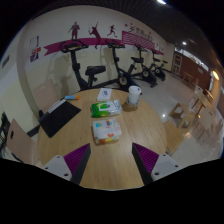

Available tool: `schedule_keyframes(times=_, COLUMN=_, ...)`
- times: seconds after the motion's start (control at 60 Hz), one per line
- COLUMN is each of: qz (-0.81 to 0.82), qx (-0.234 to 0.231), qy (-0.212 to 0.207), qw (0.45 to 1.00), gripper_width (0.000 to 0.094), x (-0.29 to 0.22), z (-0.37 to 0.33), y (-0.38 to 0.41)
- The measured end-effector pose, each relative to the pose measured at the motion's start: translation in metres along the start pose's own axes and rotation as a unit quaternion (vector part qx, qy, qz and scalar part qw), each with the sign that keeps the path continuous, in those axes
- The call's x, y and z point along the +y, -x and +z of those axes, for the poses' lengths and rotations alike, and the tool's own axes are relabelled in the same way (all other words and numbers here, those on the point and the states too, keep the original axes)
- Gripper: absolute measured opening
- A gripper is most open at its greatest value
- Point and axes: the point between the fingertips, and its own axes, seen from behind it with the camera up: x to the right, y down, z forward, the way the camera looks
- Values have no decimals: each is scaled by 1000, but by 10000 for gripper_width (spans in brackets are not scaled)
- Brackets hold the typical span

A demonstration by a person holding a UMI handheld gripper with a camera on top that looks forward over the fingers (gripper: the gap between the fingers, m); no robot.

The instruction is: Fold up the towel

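Note:
A round wooden table (130, 140) lies ahead of me. A dark flat rectangular cloth or mat (58, 117) lies on its left side; I cannot tell if it is the towel. A white bundle with orange and green print (105, 131) lies at the table's middle, just beyond my fingers. A green and white pack (102, 109) lies behind it. My gripper (112, 165) is open and empty above the table's near edge, with the purple pads (76, 160) wide apart and nothing between them.
A white cup or roll (134, 96) and a small green box (104, 95) stand at the table's far side. Several exercise bikes (85, 70) stand along the back wall. Wooden chairs (185, 112) stand to the right, and another (18, 140) to the left.

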Motion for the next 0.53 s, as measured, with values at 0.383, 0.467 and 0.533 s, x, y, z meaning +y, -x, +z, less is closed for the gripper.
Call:
schedule_keyframes(times=0.383, qz=15, qx=29, qy=-22, qw=999, gripper_width=862, x=60, z=-139, y=11)
schedule_keyframes(times=0.467, qz=16, qx=33, qy=-30, qw=999, gripper_width=862, x=62, z=-145, y=9)
schedule_keyframes(times=0.533, qz=18, qx=29, qy=-34, qw=999, gripper_width=860, x=61, z=-151, y=10)
